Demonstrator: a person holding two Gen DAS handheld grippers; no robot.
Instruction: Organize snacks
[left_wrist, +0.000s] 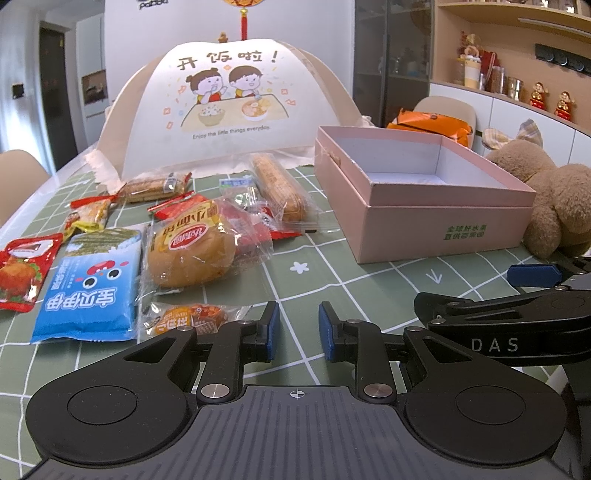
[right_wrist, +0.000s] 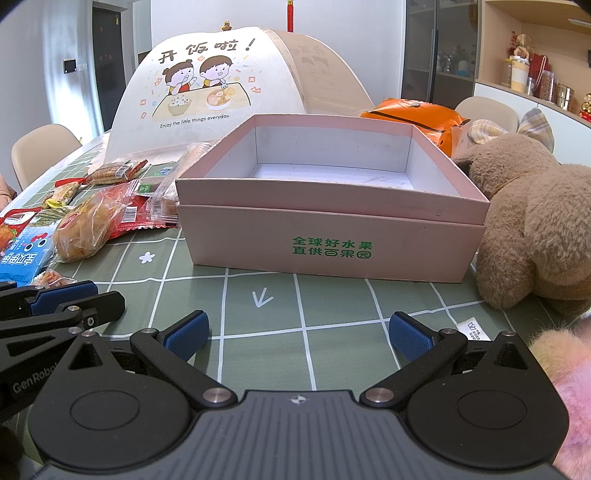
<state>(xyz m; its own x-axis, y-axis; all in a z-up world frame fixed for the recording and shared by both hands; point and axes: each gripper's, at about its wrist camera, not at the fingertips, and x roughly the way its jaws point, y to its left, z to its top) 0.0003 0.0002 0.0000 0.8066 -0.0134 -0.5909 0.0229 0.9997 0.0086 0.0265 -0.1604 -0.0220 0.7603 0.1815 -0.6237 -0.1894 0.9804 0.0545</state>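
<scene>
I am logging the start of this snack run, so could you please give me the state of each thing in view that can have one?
pink box: open, no lid on, nothing inside.
left gripper: open a little, holding nothing.
right gripper: open wide, holding nothing.
bread bun: sealed in its wrapper, lying on the table.
blue snack pack: sealed, lying flat.
food cover: unfolded, standing.
plush bear: lying against the box.

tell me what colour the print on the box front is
Green, on the pink box; clearest in the right wrist view.

Green checked table (right_wrist: 332, 306) carries snack packets (left_wrist: 192, 251), pink box (right_wrist: 332, 236), plush bear (right_wrist: 535, 221), food cover (left_wrist: 229, 103)
</scene>
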